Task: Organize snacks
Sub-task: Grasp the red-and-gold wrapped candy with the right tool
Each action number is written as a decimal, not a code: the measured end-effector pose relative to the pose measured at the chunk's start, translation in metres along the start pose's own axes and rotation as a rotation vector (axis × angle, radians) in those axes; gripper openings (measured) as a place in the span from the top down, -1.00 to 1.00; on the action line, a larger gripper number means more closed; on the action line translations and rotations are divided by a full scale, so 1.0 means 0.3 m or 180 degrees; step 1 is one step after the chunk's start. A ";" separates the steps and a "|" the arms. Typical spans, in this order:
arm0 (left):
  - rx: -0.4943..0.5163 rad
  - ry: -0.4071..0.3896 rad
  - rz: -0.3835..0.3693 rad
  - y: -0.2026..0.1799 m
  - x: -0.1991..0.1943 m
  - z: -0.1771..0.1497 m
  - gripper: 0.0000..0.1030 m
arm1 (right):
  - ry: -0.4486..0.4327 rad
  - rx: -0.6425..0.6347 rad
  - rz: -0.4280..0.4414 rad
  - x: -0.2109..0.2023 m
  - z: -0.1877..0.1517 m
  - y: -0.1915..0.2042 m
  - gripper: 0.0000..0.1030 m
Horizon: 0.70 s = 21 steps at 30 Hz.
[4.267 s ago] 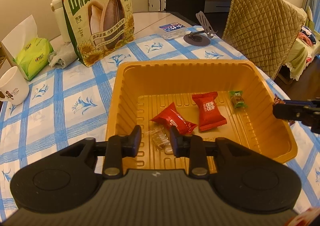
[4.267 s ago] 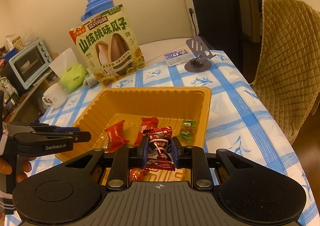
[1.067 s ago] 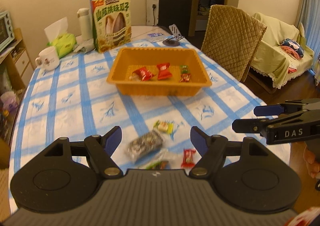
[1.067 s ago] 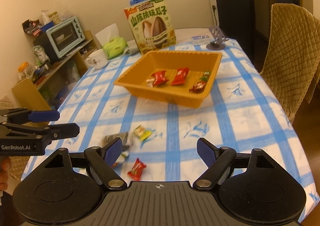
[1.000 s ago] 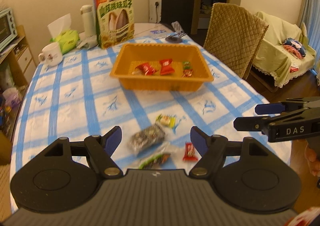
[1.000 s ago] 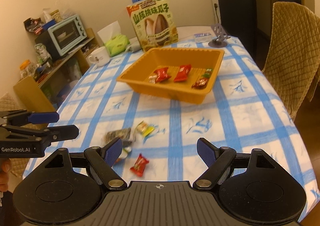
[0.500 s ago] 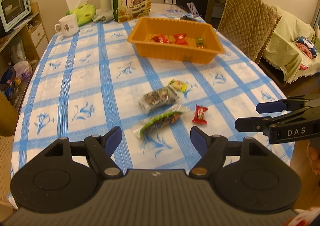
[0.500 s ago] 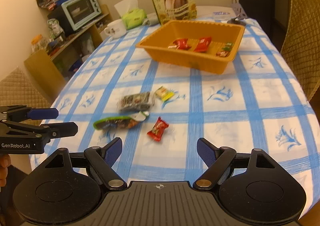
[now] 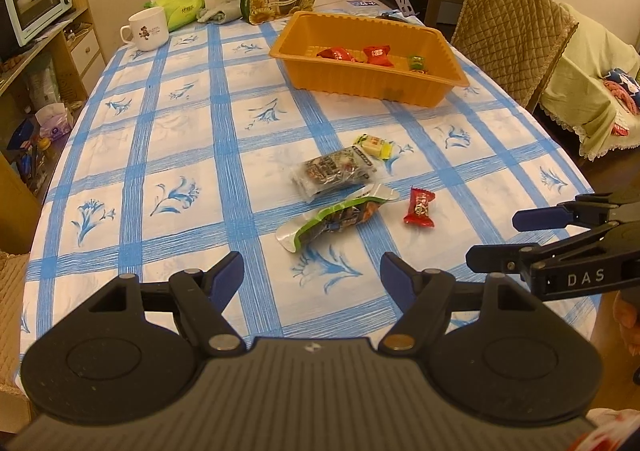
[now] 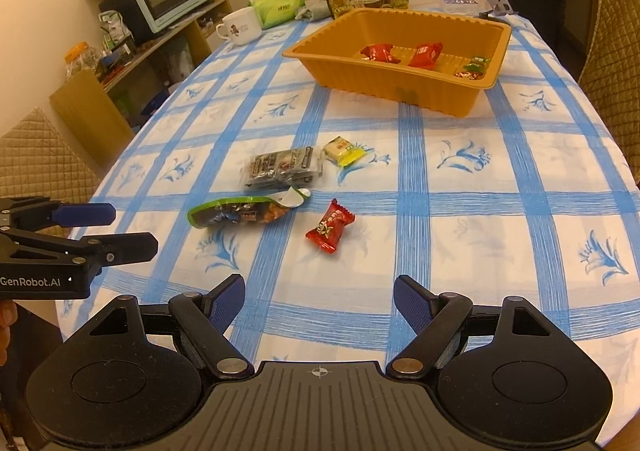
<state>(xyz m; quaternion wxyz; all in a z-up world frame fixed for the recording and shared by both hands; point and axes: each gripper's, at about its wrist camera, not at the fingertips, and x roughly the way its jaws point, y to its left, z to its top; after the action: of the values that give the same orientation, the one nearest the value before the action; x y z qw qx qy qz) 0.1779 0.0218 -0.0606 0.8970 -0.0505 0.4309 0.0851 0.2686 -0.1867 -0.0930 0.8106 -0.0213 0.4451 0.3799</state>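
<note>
Left wrist — snacks [image 9: 339, 191] beyond tongs [image 9: 312, 277]

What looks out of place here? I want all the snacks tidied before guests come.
Four snacks lie loose on the tablecloth, outside the orange tray: a yellow candy, a dark clear-wrapped packet, a green-edged packet and a red candy. Both grippers are open and hold nothing.
</note>
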 end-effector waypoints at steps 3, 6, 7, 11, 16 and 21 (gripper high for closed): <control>-0.0010 0.0020 0.0001 0.006 0.014 0.000 -0.42 | 0.0018 0.0003 -0.0015 0.016 0.003 -0.002 -0.58; -0.0010 0.0028 -0.0007 0.012 0.026 0.004 -0.41 | 0.0023 -0.0001 -0.0036 0.035 0.010 0.000 -0.58; -0.0008 0.0028 -0.0007 0.013 0.030 0.006 -0.40 | 0.0014 -0.0007 -0.0041 0.040 0.012 0.001 -0.58; 0.0008 0.0035 -0.0014 0.022 0.050 0.017 -0.37 | 0.0006 -0.0029 -0.0060 0.068 0.022 0.003 -0.57; 0.0038 0.0031 -0.0019 0.032 0.076 0.039 -0.36 | 0.0003 -0.0024 -0.0074 0.105 0.039 0.003 -0.39; 0.0079 0.0029 -0.0036 0.037 0.099 0.063 -0.34 | 0.0010 0.0058 -0.0087 0.145 0.062 -0.007 -0.14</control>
<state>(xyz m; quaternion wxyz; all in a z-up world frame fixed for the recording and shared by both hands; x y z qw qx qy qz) 0.2085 0.0390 -0.0723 0.8960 -0.0422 0.4357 0.0745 0.2966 -0.1553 -0.1144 0.8152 -0.0206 0.4495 0.3646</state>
